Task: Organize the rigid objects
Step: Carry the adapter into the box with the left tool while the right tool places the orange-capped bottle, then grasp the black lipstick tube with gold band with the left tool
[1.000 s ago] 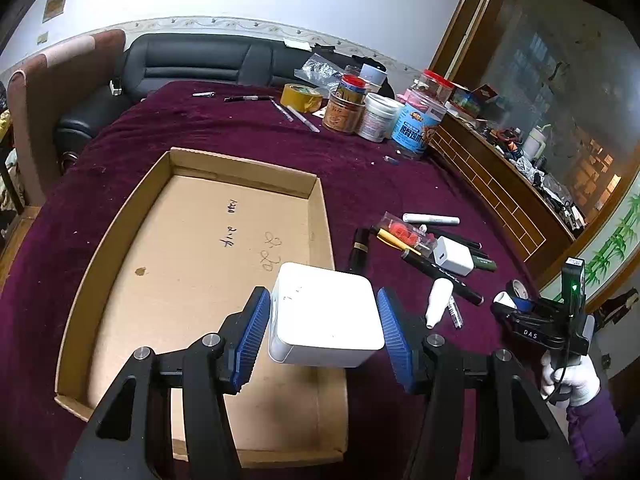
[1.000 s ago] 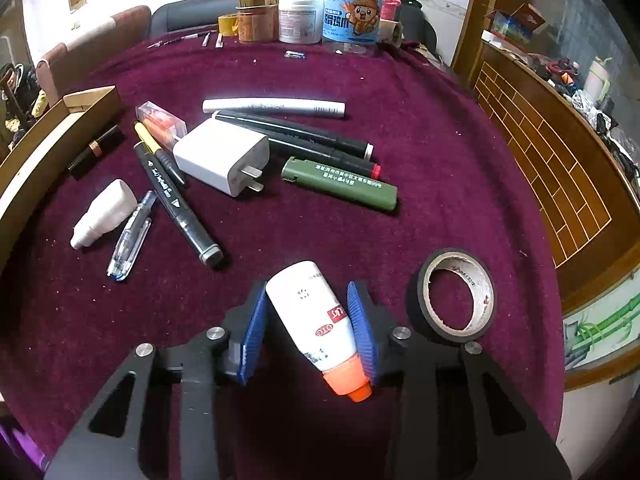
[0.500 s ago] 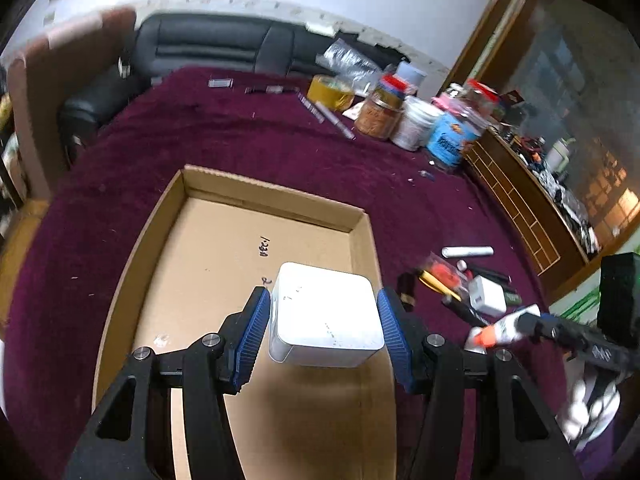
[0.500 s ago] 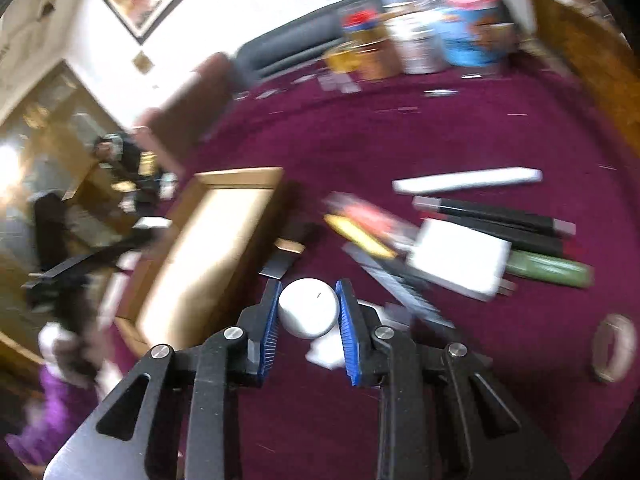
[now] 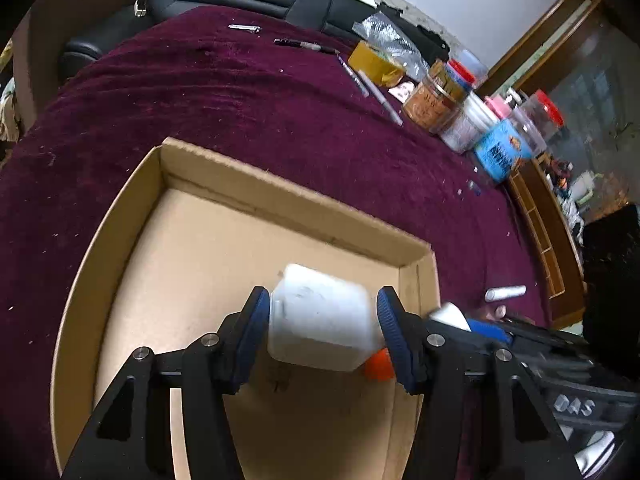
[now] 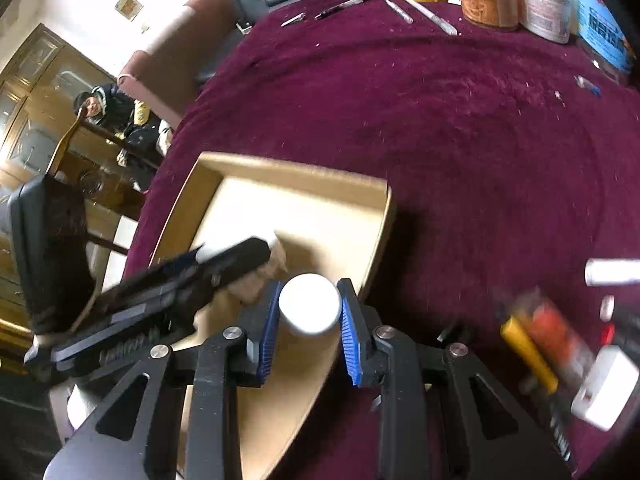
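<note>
My left gripper (image 5: 323,304) is shut on a white square box (image 5: 320,336) and holds it above the floor of the open cardboard tray (image 5: 280,196). My right gripper (image 6: 309,296) is shut on a white tube (image 6: 309,308), seen end-on, just over the tray's (image 6: 304,176) right wall. In the left wrist view the tube's orange cap (image 5: 378,364) pokes out beside my right finger, close to the box. The left gripper (image 6: 256,248) crosses the right wrist view as a dark bar over the tray, hiding most of the box.
Jars (image 5: 436,108), a yellow tape roll (image 5: 372,64) and pens (image 5: 304,44) stand along the far edge of the purple cloth. Loose items lie right of the tray: a white marker (image 6: 612,272), a yellow pen (image 6: 528,356), a white charger (image 6: 604,396). A person (image 6: 96,108) sits beyond the table.
The right gripper closed on the tube, lifted it off the cloth and carried it left to the tray's right wall. The left gripper moved the white box further over the tray.
</note>
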### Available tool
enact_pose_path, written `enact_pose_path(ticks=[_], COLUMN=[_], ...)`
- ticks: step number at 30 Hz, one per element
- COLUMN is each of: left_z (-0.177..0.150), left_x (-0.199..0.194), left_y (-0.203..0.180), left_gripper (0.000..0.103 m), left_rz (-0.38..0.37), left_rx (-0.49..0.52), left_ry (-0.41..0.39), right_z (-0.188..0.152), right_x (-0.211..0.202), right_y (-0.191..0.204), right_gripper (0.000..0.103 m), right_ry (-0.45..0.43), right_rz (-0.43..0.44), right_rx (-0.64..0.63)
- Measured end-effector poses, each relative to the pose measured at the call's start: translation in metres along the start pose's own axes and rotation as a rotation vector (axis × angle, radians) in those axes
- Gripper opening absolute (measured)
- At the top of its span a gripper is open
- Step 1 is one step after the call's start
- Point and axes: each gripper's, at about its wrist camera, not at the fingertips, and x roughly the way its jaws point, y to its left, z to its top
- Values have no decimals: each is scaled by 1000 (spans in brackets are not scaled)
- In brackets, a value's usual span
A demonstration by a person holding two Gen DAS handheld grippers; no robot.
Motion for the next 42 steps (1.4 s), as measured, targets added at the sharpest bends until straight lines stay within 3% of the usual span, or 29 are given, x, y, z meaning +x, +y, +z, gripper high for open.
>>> enact_pose_path(ticks=[4, 6, 7, 9, 11, 19, 24, 26, 28, 30, 32, 36, 42], left_z=[4, 3, 0, -9, -17, -40, -55, -60, -60, -60, -65, -73, -88], left_x=[3, 4, 1, -4, -9, -37, -45, -48, -50, -55, -70, -94, -67], left_y=[7, 11, 14, 20, 26, 63, 56, 54, 56, 56, 44, -20, -118], left_gripper=[56, 68, 68, 68, 68, 68, 68, 68, 68, 68, 68, 72, 72], left_rz=[-55, -89, -95, -74, -76, -75, 9, 34, 28, 33, 35, 85, 164], left_rx=[-40, -64, -77, -101, -132, -299, -280, -274, -288, -301, -264, -64, 254], left_ry=[8, 23, 20, 3, -23, -144, -172, -179, -181, -189, -213, -251, -181], right_z=[8, 3, 2, -12, -16, -63, -101, -120, -136, -153, -161, -143, -139], right_x=[-4, -13, -16, -34, -46, -95, -141, -163, -180, -195, -202, -192, -164], right_y=[1, 3, 5, 5, -1, -20, -49, -57, -61, -72, -92, -145, -168], right_gripper=[26, 28, 30, 47, 51, 51, 51, 51, 60, 94, 103, 103, 102], right_ry=[-41, -75, -93, -152, -194, -344, -437, -513, -610, -746, -818, -682, -743], right_rz=[-57, -77, -89, -103, -114, -241, -311, -370, -461, -563, -589, -493, -560], right_rx=[-14, -36, -43, -60, -62, -103, -71, -69, -64, -47, -11, 141, 171])
